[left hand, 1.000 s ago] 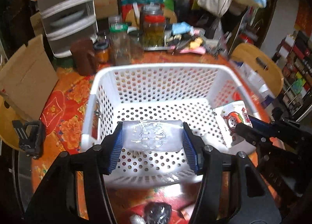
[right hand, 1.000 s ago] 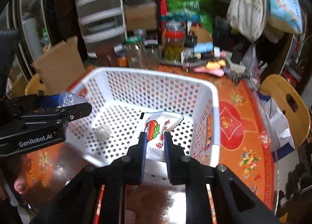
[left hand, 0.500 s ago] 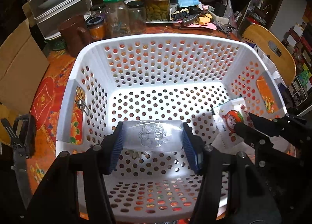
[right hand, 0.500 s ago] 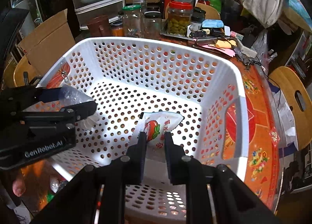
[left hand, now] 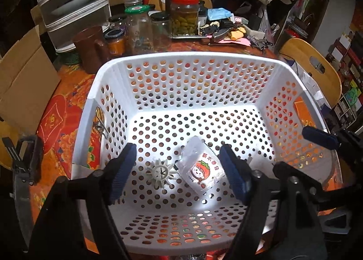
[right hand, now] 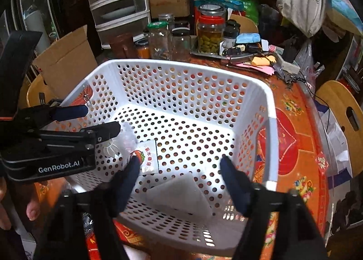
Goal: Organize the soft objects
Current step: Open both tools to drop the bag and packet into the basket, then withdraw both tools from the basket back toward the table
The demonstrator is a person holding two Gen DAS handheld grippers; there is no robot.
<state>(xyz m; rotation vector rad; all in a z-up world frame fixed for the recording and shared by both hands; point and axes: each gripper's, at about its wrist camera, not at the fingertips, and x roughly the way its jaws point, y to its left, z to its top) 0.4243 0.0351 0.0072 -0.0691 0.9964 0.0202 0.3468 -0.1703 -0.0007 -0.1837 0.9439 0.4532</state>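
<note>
- Cardboard box [left hand: 25, 83] and a dark clamp-like tool [left hand: 25, 160] are noted at the far left of the desk [left hand: 61, 119], close beside the basket's left wall; little room is left on that side.
- Left gripper [left hand: 177, 169]: jaws have just been opening and are spread wide, nothing pinched. The clear plastic piece [left hand: 160, 172] with a ribbed white end is seen lying on the basket floor between them.
- White perforated basket [left hand: 188, 56] is judged to be the collecting place; the release step looks finished for both items.
- Tissue packet [left hand: 200, 168] with a tomato cartoon lies on the basket floor, just beside the clear piece, leaning against it.
- Right gripper [right hand: 179, 171]: jaws have just been opening and stand apart, empty, above the near wall.
- Next move, as judged: both grippers are to be lifted straight up clear of the rim before another soft item is sought.
- Right of the basket, open patterned desk is available; jars [left hand: 183, 17] crowd the far edge.
</note>
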